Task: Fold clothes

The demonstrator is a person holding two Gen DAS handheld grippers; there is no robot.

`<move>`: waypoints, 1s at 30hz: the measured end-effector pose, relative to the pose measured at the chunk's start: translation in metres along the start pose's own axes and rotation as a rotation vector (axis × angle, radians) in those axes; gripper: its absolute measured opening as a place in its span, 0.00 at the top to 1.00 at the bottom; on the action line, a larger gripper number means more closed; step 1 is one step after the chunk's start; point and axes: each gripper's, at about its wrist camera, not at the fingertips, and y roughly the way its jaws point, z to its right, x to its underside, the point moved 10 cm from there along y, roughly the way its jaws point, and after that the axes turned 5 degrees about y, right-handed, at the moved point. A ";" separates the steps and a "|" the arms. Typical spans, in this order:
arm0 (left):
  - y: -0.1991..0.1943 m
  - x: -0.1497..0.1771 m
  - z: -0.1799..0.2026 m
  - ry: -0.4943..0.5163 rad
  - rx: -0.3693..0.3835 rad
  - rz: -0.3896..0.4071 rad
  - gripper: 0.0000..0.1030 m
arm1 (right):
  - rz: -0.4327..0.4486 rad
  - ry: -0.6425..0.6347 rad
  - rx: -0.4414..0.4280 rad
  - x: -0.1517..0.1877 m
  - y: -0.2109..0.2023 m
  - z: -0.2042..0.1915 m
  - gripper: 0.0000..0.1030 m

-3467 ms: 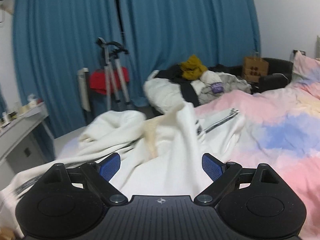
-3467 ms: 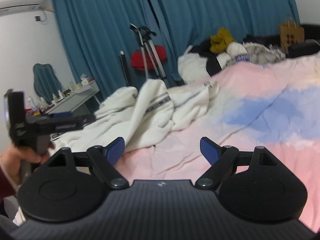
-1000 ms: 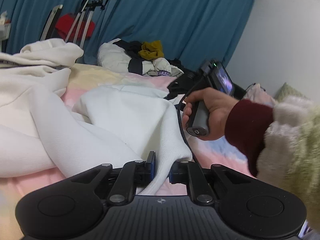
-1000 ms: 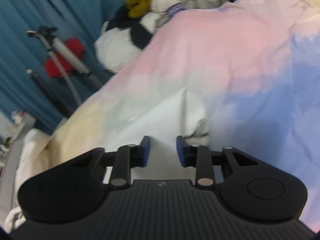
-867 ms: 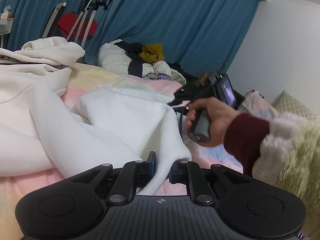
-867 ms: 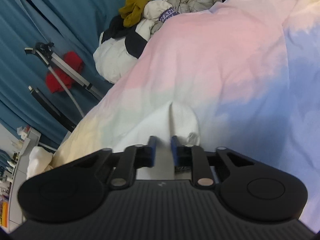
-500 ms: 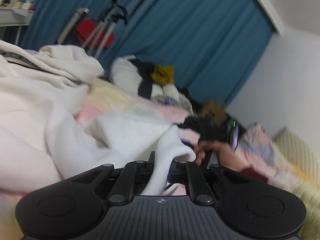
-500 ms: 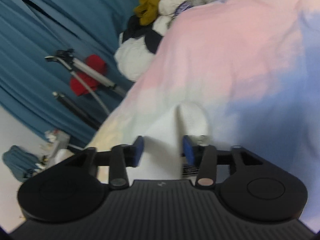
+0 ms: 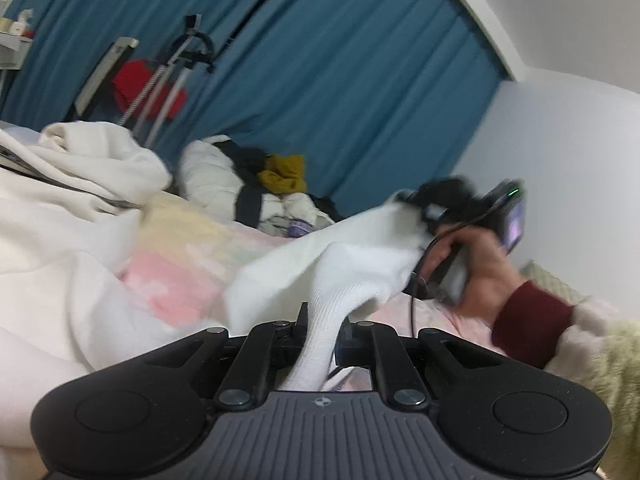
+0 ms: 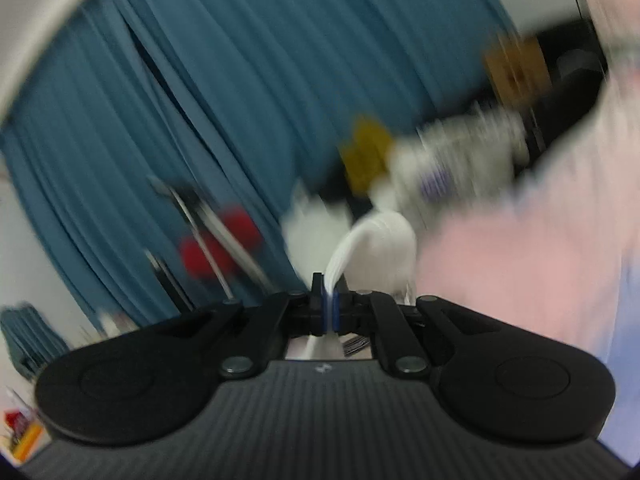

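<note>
You held the white ribbed knit garment [image 9: 344, 276] above the pastel pink quilted bed cover [image 9: 168, 280]. Your left gripper [image 9: 320, 330] clenched one end and your right gripper [image 10: 329, 307] the other. Its long axis ran from your left gripper up toward your right hand [image 9: 476, 272].

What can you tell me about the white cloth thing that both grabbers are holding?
The white garment is soft, thick, ribbed-looking knit fabric. The left gripper is shut on one bunched part, and the right gripper pinches a thin folded edge of white cloth. In the left view it stretches between the two grippers, lifted above the pink and yellow bedspread, and sags in the middle. Its lower part runs down toward the bed. The right view is blurry.
</note>
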 end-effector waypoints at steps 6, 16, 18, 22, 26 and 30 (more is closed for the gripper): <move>0.023 0.047 0.026 0.112 -0.027 -0.140 0.90 | 0.101 0.059 0.221 -0.019 -0.110 0.101 0.94; 0.043 0.084 0.015 0.147 -0.107 -0.264 0.89 | -0.297 0.406 0.561 0.087 -0.170 0.284 0.93; 0.040 0.085 0.014 0.161 -0.117 -0.271 0.89 | -0.296 0.429 0.552 0.092 -0.171 0.286 0.92; 0.031 0.089 0.017 0.209 -0.140 -0.274 0.88 | -0.284 0.512 0.531 0.098 -0.176 0.291 0.92; 0.023 0.088 0.024 0.252 -0.159 -0.269 0.85 | -0.278 0.530 0.510 0.096 -0.174 0.295 0.92; 0.011 0.090 0.027 0.245 -0.172 -0.275 0.76 | -0.257 0.479 0.465 0.084 -0.168 0.284 0.92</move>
